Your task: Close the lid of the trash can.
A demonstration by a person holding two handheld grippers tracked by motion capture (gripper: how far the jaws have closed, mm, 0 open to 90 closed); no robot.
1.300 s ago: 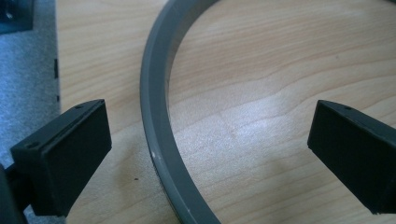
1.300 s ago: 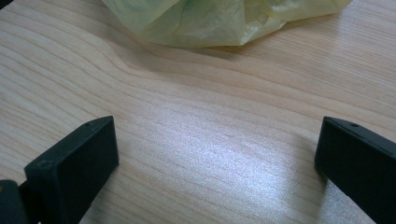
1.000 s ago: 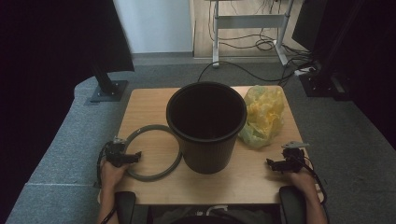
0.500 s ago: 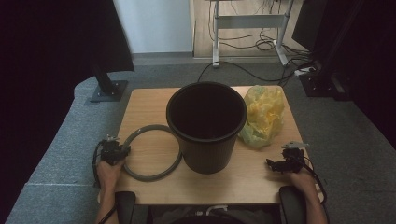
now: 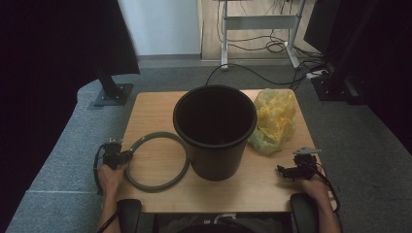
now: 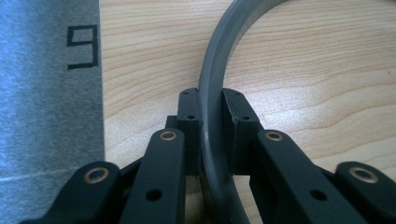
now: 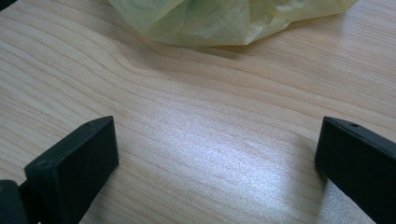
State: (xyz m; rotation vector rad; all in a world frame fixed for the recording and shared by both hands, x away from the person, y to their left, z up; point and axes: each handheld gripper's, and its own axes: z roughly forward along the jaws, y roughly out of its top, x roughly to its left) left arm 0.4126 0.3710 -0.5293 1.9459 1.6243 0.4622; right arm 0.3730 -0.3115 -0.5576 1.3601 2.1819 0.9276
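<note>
Grey ring, lying flat on the wooden table at its left part, just beside the black bin and touching or almost touching its base. Held now at the near-left arc by the left gripper, with jaws that have just been closing and now press from both sides on the rim; seen clearly in the left gripper view, where the ring passes straight between the two black pads. Gripped at the outer edge probably because there is free space for the jaws, away from the bin. Looks like a clamp hoop for holding a liner on the bin mouth, judged from the similar diameter. Smooth, matte, thin band, likely plastic, curved evenly. Bin round, dark, slightly tapered downward, with fine ribs on the wall, empty inside as far as visible. Yellow plastic bag crumpled at the right of the bin, thin, translucent, wrinkled; in the right gripper view, same bag ahead on pale grained wood. Right gripper resting near the right table edge, jaws wide apart, nothing between them, probably waiting for the bag. Grey carpet floor around the table.
</note>
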